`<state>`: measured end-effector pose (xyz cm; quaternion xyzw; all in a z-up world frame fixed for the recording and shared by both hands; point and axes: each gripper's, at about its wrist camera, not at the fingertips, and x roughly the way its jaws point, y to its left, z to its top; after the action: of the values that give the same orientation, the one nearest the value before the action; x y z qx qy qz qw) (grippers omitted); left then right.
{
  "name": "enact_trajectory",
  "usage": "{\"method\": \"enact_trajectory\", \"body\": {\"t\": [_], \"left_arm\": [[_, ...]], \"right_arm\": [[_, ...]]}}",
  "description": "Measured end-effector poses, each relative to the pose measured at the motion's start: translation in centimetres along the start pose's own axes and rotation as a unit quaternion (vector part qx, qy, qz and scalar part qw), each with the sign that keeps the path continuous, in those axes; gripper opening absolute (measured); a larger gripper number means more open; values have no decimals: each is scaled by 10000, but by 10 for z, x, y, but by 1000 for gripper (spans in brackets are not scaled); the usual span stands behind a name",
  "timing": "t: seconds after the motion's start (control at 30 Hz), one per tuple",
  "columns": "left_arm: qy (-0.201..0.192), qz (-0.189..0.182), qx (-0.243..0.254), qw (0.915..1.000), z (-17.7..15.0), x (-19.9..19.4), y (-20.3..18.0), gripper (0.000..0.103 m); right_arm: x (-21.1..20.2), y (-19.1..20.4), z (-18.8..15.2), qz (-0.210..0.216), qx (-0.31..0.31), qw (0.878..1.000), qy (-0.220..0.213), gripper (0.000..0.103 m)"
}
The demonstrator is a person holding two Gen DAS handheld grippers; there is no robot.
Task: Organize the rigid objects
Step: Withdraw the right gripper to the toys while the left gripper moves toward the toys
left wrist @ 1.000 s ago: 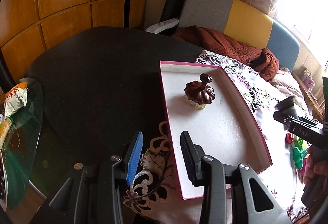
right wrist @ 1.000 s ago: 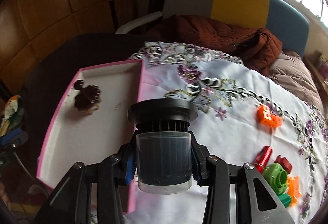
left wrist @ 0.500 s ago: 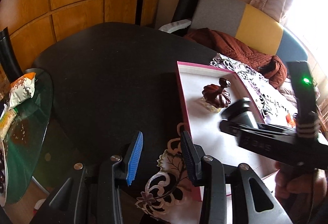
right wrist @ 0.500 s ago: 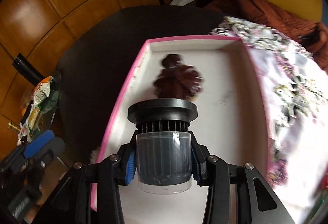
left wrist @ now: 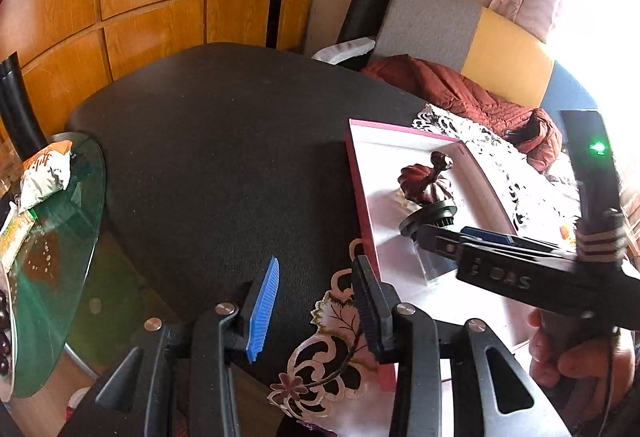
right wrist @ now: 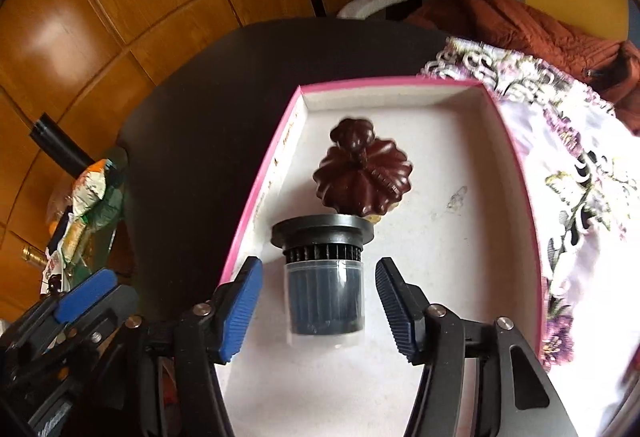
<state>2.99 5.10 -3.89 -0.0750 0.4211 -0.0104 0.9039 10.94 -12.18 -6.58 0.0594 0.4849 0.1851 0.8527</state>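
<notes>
Here, the right gripper (right wrist: 318, 303) tilts steeply down over the box (right wrist: 516, 165), its jaws having just been opening; the pads now stand clear on either side of the filter (right wrist: 324, 277), a gap showing at each. The filter, a black flanged cap over a clear cup, stands in the box, its flange at 12 o'clock from the fingers and just beside the brown pumpkin lid (right wrist: 362, 173); whether the two touch cannot be told. In the left wrist view, a hand (left wrist: 576, 353) grips the right tool's handle at 4 o'clock, the tool reaching in across the box toward 10 o'clock. The left gripper (left wrist: 316, 309) points down at the dark table (left wrist: 224, 141), jaws narrowly apart with nothing between them, just off the box's pink rim. A lace cloth (left wrist: 324, 369) lies under the box's near corner; a glass side table (left wrist: 60, 233) sits at 9 o'clock.
</notes>
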Motion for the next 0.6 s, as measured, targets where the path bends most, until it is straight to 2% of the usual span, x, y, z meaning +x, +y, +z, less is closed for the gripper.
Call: {"method": "enact_trajectory", "body": {"t": [0.33,0.6], "left_arm": [[-40,-87,151,9998,0,-7,-13,38],[-24,-161,388,9991,-2,-10,-30,38]], "right_arm": [[-56,-23,-16,-406,-75,9973,-610,70],[-91,-50,-30,-779,-103,9935,-824,73]]}}
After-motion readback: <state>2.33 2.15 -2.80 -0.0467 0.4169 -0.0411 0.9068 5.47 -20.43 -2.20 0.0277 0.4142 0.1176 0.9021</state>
